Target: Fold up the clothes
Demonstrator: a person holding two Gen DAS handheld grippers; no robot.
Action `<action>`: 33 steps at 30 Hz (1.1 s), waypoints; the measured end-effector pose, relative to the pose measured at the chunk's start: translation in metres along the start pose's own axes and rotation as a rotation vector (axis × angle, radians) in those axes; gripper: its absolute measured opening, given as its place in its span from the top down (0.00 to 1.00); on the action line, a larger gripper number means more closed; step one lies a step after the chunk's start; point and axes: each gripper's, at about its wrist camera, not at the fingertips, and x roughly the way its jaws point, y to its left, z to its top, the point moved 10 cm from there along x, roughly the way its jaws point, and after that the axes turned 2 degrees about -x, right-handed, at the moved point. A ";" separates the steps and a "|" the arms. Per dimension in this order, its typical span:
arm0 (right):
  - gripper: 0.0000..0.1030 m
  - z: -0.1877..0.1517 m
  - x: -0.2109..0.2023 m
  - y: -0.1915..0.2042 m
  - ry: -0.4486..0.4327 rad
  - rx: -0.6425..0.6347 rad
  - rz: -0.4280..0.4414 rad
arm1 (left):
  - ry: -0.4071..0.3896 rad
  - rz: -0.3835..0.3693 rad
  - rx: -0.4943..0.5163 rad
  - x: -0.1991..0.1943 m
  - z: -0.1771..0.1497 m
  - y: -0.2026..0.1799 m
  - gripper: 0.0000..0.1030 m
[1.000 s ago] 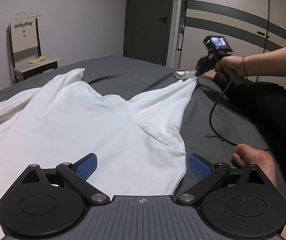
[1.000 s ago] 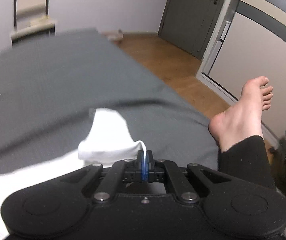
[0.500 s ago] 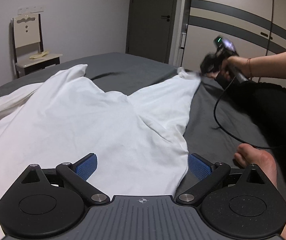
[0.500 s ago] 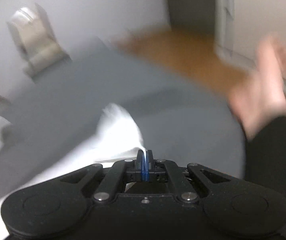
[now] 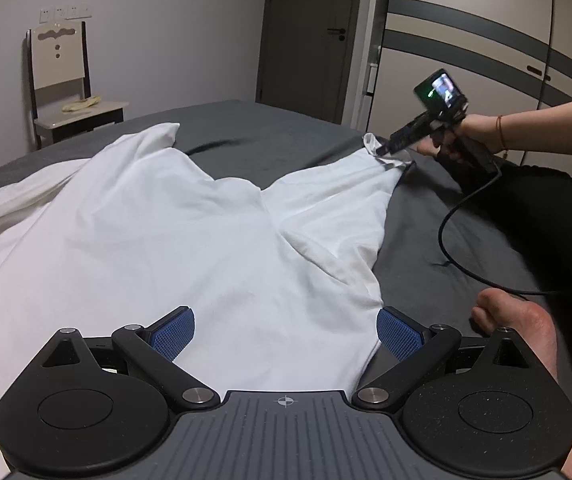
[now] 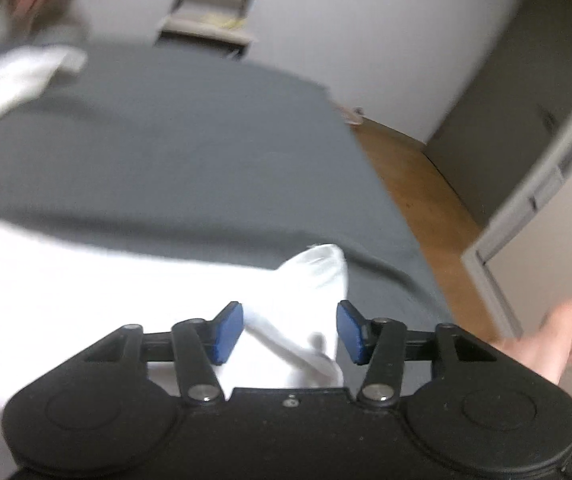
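Your right gripper [image 6: 289, 330] is opening, the white garment's [image 5: 190, 240] sleeve tip [image 6: 317, 276] lying loose between its jaws, pads off the cloth. That sleeve runs lengthwise from frame centre to the upper right of the left-wrist view — away from your left gripper [image 5: 286, 334], which stands spread wide over the near hem, gripping nothing. The garment lies flat on the grey bed [image 5: 425, 232]; the right hand is nearer the sleeve.

No words, brands or numbers can be read anywhere; the small lit screen [image 5: 441, 90] on the right tool's camera is too blurred to make out.
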 end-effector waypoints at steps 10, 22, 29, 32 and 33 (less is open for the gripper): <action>0.97 0.056 -0.034 -0.095 -0.281 0.458 0.012 | -0.018 0.009 -0.027 -0.002 0.002 0.007 0.04; 0.97 0.035 -0.015 -0.132 -0.210 0.734 0.119 | -0.010 0.008 -0.040 0.002 0.001 0.008 0.04; 0.96 -0.021 0.028 -0.107 0.075 0.739 0.007 | -0.024 -0.005 -0.067 0.001 0.002 0.010 0.04; 0.66 -0.024 0.016 -0.106 0.108 0.744 0.009 | -0.029 -0.021 -0.098 0.002 0.003 0.011 0.04; 0.51 -0.018 0.007 -0.104 0.088 0.717 0.017 | -0.026 -0.021 -0.106 0.002 0.003 0.011 0.04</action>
